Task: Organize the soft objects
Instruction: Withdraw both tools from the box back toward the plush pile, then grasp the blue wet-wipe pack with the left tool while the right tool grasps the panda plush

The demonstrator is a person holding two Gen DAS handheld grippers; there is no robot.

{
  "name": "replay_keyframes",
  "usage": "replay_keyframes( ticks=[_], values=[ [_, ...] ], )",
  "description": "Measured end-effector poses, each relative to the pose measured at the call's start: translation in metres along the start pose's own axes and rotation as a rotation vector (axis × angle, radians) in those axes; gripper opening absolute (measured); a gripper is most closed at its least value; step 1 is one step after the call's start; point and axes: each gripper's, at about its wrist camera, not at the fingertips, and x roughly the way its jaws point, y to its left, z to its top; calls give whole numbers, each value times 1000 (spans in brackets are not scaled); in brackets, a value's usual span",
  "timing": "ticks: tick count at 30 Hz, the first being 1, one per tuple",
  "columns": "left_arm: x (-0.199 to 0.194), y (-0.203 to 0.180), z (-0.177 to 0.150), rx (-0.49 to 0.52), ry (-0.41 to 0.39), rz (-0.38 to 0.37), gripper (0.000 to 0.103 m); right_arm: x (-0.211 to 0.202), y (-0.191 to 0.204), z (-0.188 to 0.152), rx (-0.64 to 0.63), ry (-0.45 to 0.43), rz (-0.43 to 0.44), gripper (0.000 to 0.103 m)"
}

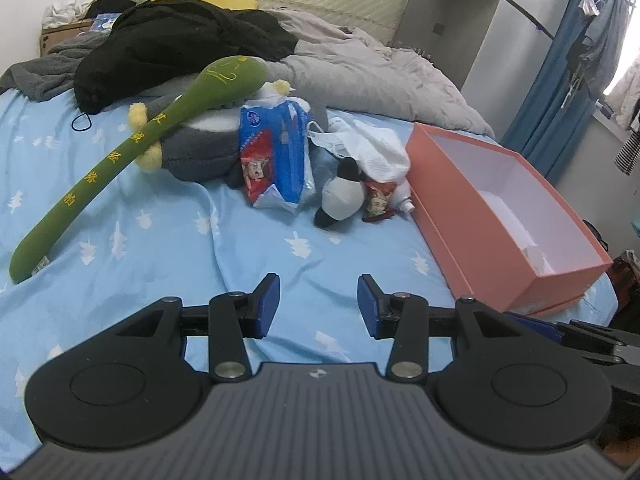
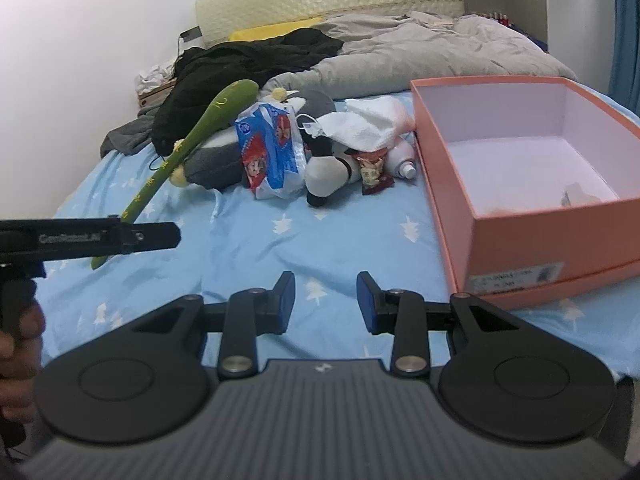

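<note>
two grippers, left and right, hover empty with jaws apart over the bed. toys lie mid-bed; the box at its right edge looks nearly empty, so sorting seems barely begun.

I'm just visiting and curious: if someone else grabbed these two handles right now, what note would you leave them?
Left gripper: open, holding nothing, above the blue sheet.
Right gripper: open, holding nothing, near the pink box.
Things: long green plush, grey plush, blue tissue pack, black-and-white plush, white cloth and red snack packet lie piled mid-bed, left of the box.
Done: nothing soft is in the box yet.
Left: probably move the soft things into it, one at a time.
</note>
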Motion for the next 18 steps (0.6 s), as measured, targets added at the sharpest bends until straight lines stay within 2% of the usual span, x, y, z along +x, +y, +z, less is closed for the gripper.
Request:
replay_keyframes(
  ticks=[11,18],
  values=[
    [58,24,23,-37,19,44,56,51,8,15,-36,22,25,37],
    [103,35,40,-66,37,46,56,94,1,25,-34,57,16,37]
  ],
)
